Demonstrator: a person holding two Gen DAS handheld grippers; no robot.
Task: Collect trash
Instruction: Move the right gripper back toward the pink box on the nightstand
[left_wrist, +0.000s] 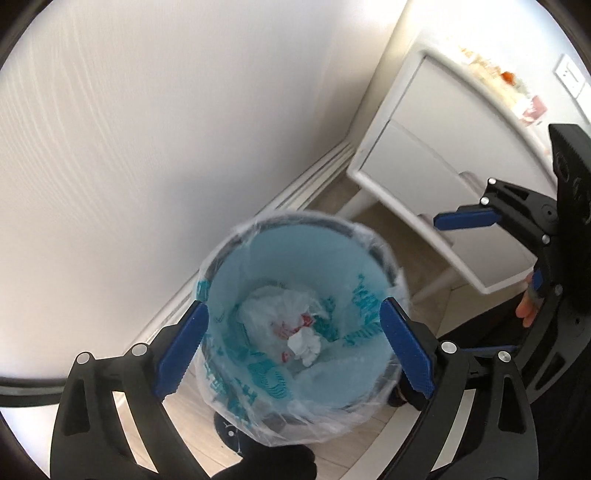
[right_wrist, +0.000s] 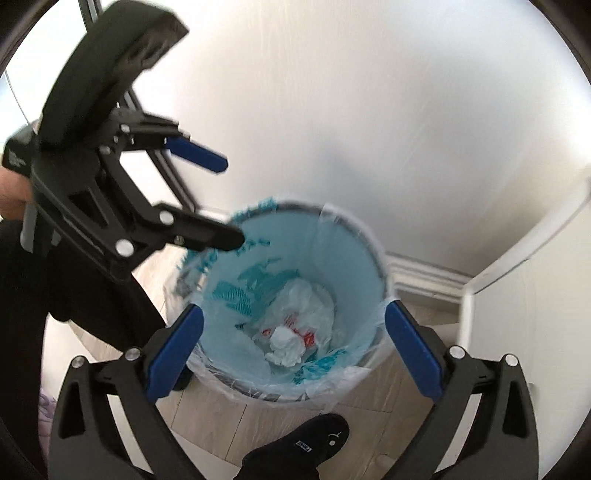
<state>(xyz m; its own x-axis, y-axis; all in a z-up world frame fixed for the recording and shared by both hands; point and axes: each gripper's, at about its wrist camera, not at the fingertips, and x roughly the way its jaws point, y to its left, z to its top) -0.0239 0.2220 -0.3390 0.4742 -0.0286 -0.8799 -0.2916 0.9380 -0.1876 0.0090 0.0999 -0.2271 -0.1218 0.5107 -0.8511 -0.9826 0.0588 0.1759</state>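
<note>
A round trash bin (left_wrist: 343, 230) lined with a light blue plastic bag stands on the floor by the white wall; it also shows in the right wrist view (right_wrist: 369, 251). At its bottom lie a crumpled white paper wad (left_wrist: 304, 345) (right_wrist: 284, 345) and a white plastic bag with red print (left_wrist: 273, 310) (right_wrist: 314, 306). My left gripper (left_wrist: 295, 347) is open and empty above the bin; it shows from the side in the right wrist view (right_wrist: 231, 201). My right gripper (right_wrist: 293, 350) is open and empty above the bin; its upper finger (left_wrist: 465, 218) shows in the left wrist view.
A white cabinet (left_wrist: 436, 147) (right_wrist: 524, 332) stands to the right of the bin, with small items on its top (left_wrist: 517, 92). A white baseboard (left_wrist: 258, 218) runs along the wall. The person's black-socked foot (right_wrist: 306, 446) rests on the wood floor before the bin.
</note>
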